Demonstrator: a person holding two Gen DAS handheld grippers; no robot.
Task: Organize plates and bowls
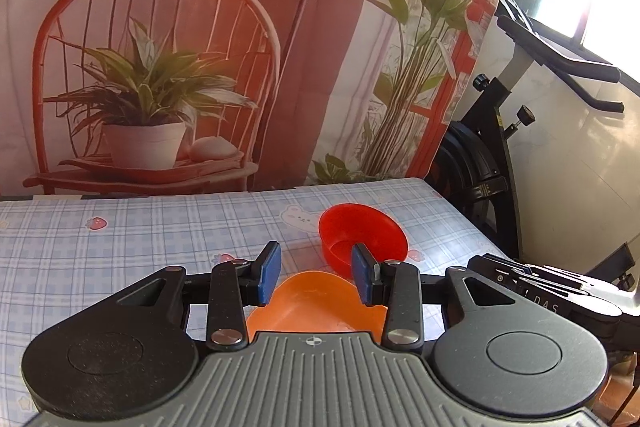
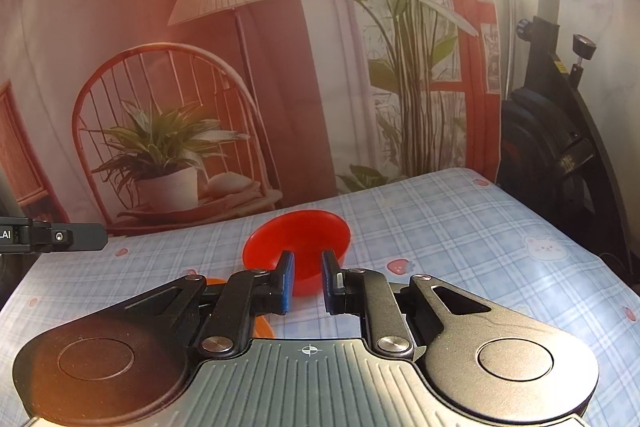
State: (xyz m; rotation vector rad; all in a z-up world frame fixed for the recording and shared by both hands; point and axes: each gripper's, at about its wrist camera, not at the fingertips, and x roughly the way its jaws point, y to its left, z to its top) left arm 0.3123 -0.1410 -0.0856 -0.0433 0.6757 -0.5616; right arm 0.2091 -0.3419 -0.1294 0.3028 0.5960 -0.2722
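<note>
on plaid tablecloth (image 2: 460, 227): red bowl (image 2: 298, 239), orange plate (image 1: 316, 303)

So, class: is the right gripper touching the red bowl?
Cannot tell. In the right wrist view the right gripper has open fingers framing the red bowl, whose near wall shows between them, but no contact or gap is plain.

We see a glossy red plastic bowl (image 2: 297, 247) and a smooth orange plastic plate (image 1: 316, 307) at its 7 o'clock, on the worktop's (image 2: 460, 227) sheeny checked cloth. Each tool's fingers (image 1: 268, 273) carry matt blue pads on black plastic.
</note>
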